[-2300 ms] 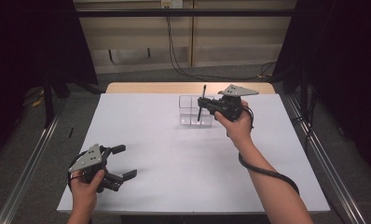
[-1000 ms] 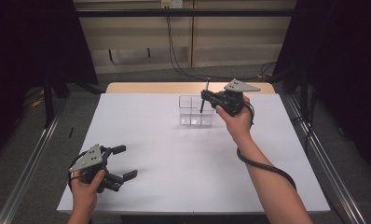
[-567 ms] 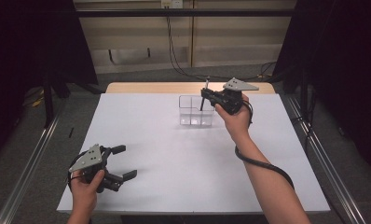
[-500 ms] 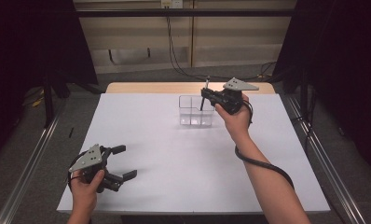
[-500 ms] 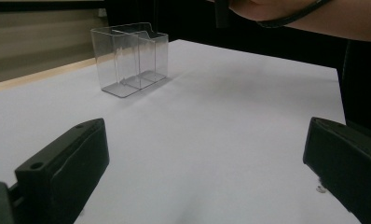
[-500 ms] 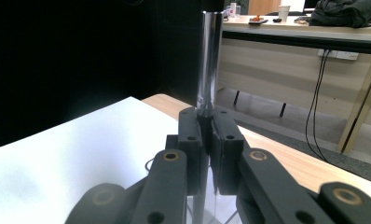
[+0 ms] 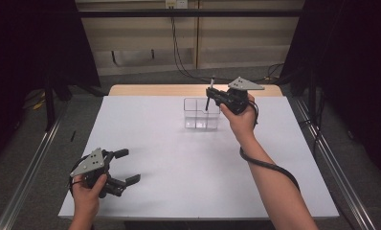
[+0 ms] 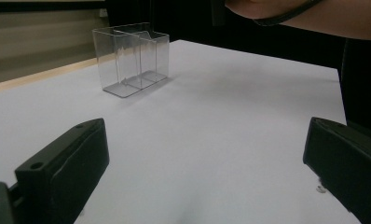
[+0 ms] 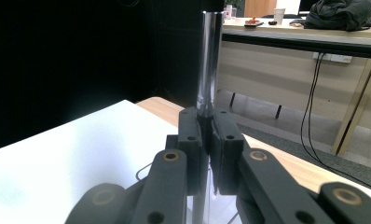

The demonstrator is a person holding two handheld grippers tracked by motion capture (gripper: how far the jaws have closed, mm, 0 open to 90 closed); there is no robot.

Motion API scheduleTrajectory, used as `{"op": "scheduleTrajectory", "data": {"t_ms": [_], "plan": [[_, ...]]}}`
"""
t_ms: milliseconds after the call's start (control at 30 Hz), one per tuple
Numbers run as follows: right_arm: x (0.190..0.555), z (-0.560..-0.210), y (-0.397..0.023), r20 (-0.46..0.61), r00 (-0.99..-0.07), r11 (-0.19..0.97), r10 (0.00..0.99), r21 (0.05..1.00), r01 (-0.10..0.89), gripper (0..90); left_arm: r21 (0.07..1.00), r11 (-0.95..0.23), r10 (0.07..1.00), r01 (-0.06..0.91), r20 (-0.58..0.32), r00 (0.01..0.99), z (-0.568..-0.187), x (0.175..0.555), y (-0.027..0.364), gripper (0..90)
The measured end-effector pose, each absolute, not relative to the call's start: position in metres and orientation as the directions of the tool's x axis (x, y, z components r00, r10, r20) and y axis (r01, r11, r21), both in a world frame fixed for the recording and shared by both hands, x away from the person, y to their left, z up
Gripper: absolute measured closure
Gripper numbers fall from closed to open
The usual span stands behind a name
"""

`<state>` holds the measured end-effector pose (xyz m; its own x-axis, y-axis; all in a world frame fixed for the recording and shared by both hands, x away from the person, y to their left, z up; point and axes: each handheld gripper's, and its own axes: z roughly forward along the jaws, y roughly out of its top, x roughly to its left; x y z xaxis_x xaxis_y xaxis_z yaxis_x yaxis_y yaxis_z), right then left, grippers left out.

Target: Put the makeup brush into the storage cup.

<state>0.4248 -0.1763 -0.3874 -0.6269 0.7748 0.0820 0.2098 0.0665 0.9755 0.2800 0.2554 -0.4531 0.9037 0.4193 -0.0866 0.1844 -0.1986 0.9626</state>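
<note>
I keep the right tongs [image 7: 212,99] clenched on the upright metal rod [image 7: 209,93], poised over the clear divided box [image 7: 201,114] at twelve o'clock for a straight drop; left tongs [image 7: 126,166] rest released at seven o'clock.

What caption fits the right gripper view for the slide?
Right gripper shut on an upright metal rod, held above the clear divided container at the far edge of the white table.
</note>
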Motion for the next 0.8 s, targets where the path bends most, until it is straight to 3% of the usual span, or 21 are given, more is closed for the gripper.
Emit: {"op": "scheduleTrajectory", "data": {"t_ms": [800], "plan": [[0.4305,-0.3945,-0.1738,0.091,-0.625,0.066,0.776,0.973,0.223,83.9,0.962,-0.203,0.417,0.182,-0.083,0.905,-0.4533,0.2805,0.2542,0.2]]}}
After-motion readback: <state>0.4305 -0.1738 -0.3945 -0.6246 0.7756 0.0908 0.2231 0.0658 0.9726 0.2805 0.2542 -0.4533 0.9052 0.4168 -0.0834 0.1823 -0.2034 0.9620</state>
